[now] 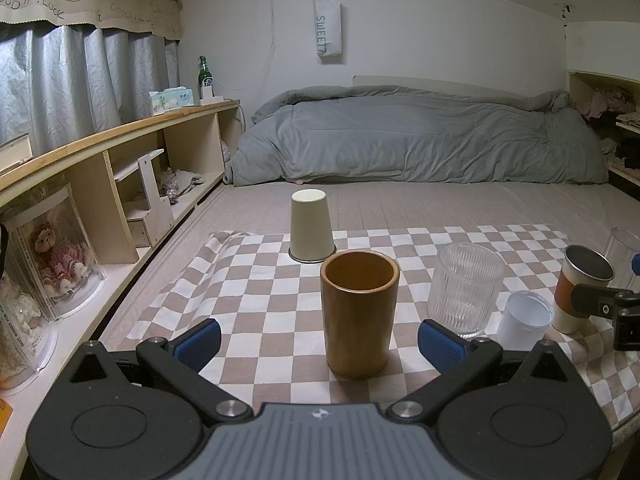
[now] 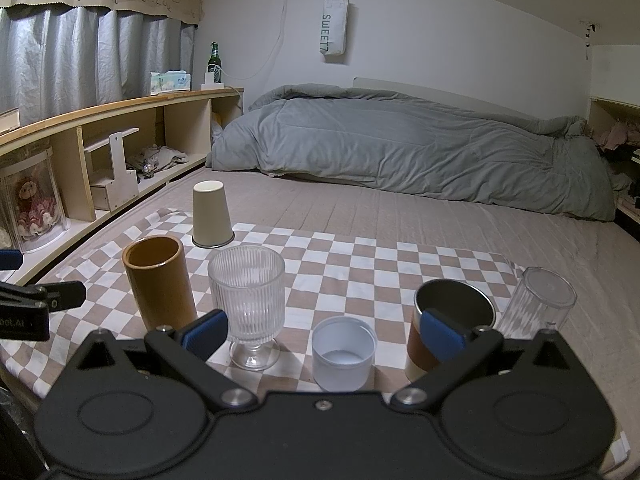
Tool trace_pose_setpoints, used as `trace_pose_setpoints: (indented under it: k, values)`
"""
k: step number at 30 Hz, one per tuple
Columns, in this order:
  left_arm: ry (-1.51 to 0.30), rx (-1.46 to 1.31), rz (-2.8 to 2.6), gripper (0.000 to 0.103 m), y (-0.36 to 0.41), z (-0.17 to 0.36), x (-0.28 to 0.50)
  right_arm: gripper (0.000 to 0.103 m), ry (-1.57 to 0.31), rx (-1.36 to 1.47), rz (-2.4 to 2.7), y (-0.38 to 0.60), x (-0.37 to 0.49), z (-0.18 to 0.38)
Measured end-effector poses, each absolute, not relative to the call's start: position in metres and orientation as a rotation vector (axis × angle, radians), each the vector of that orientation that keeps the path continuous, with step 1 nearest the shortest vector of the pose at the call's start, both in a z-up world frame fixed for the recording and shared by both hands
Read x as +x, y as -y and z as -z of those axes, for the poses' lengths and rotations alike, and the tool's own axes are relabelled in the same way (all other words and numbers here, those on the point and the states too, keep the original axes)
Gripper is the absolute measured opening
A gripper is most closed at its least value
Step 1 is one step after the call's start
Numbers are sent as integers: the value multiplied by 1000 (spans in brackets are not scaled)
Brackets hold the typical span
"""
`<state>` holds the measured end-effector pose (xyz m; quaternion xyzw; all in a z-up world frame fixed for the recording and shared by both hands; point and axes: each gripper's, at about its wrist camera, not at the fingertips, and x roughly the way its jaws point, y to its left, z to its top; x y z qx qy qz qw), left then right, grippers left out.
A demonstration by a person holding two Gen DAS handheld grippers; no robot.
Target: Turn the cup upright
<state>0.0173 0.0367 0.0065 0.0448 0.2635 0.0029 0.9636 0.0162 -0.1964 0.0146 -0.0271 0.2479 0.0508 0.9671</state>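
A cream cup stands upside down, mouth on the checkered cloth, at the cloth's far left; it also shows in the right wrist view. A brown cup stands upright right in front of my left gripper, which is open and empty with its fingers on either side of it. My right gripper is open and empty; a small white cup stands upright between its fingers. A clear tumbler at the right stands upside down.
A ribbed glass goblet and a steel cup with a brown sleeve stand upright on the cloth. A grey duvet lies at the back of the bed. A wooden shelf runs along the left.
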Motion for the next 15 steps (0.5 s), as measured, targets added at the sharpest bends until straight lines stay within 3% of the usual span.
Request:
trace_pose_setpoints:
  k: [15]
  values:
    - [-534,90,-4,103,-36,-8,16,103,-501,-55,-103,196,16,-14]
